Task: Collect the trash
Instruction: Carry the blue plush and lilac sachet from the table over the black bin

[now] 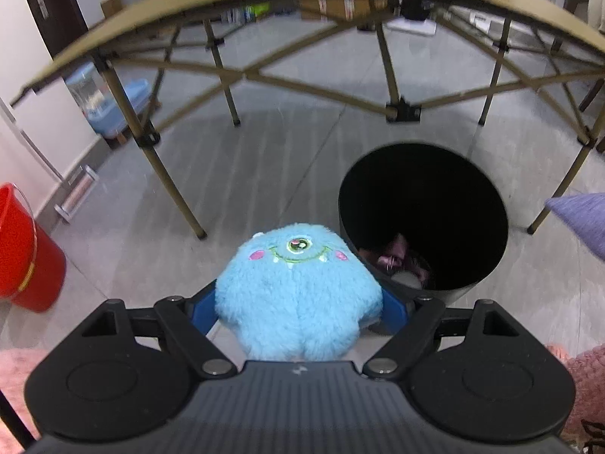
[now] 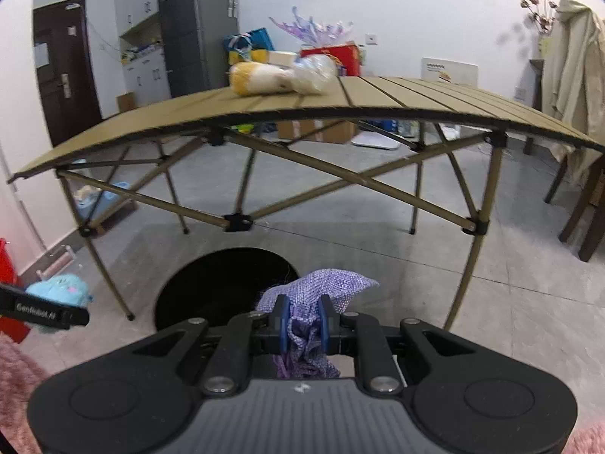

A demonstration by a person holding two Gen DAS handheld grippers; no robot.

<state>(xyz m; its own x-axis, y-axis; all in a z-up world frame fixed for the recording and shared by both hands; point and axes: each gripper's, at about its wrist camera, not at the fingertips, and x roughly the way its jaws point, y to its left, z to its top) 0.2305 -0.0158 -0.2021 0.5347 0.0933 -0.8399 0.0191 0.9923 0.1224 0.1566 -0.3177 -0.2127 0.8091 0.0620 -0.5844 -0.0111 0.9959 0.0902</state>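
My left gripper (image 1: 298, 302) is shut on a fluffy blue one-eyed monster plush (image 1: 298, 295) and holds it above the floor, just left of a black round bin (image 1: 423, 219). The bin holds some pinkish trash (image 1: 397, 261) at its bottom. My right gripper (image 2: 304, 321) is shut on a purple woven fabric pouch (image 2: 317, 287) and holds it over the right edge of the black bin (image 2: 223, 287). The pouch also shows at the right edge of the left wrist view (image 1: 582, 219). The blue plush and left gripper show at the far left of the right wrist view (image 2: 60, 295).
A tan slatted folding table (image 2: 397, 98) stands behind the bin, with a yellow-white plush (image 2: 261, 79) and a clear plastic bag (image 2: 314, 72) on it. A red bucket (image 1: 22, 249) stands at the left wall. A chair (image 2: 582, 204) with a coat is at the right.
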